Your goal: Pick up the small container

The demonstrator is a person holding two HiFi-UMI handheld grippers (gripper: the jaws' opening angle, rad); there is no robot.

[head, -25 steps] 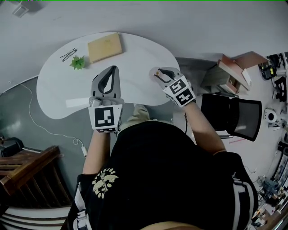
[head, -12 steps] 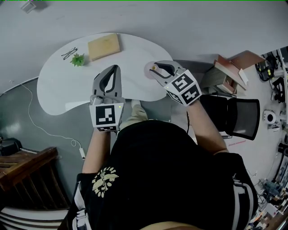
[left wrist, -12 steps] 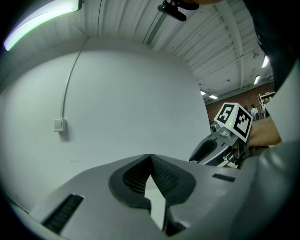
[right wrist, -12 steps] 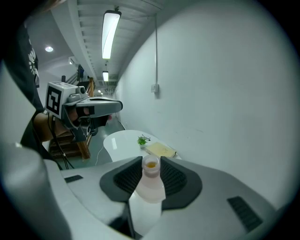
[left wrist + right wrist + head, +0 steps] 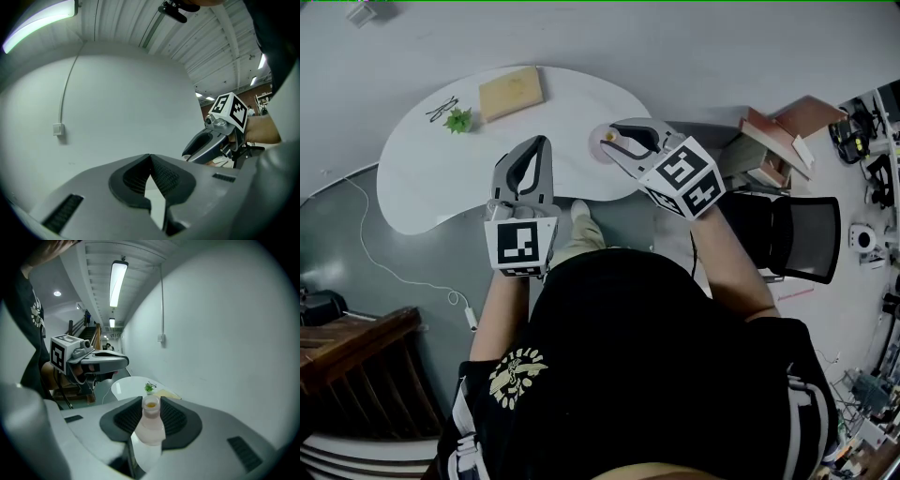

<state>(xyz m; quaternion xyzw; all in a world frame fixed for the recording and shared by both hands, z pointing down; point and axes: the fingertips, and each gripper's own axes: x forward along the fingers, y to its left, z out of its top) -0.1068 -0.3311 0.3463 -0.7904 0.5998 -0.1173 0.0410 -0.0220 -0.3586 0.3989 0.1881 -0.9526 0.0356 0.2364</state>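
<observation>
White table (image 5: pixel 431 178) behind container (image 5: pixel 151 427): glasses (image 5: pixel 441 110), plant (image 5: pixel 458 120), block (image 5: pixel 511 92)

My right gripper (image 5: pixel 617 142) has swung from the middle right of the head view up toward the upper centre. Its marker cube (image 5: pixel 680 178) now sits higher and looks larger in frame. The small container (image 5: pixel 602 147) between its jaws has travelled with it, leftward along the right end of the table (image 5: pixel 422 192). The table and the wooden block (image 5: pixel 511 92) have drifted slightly toward the upper left of the frame.
</observation>
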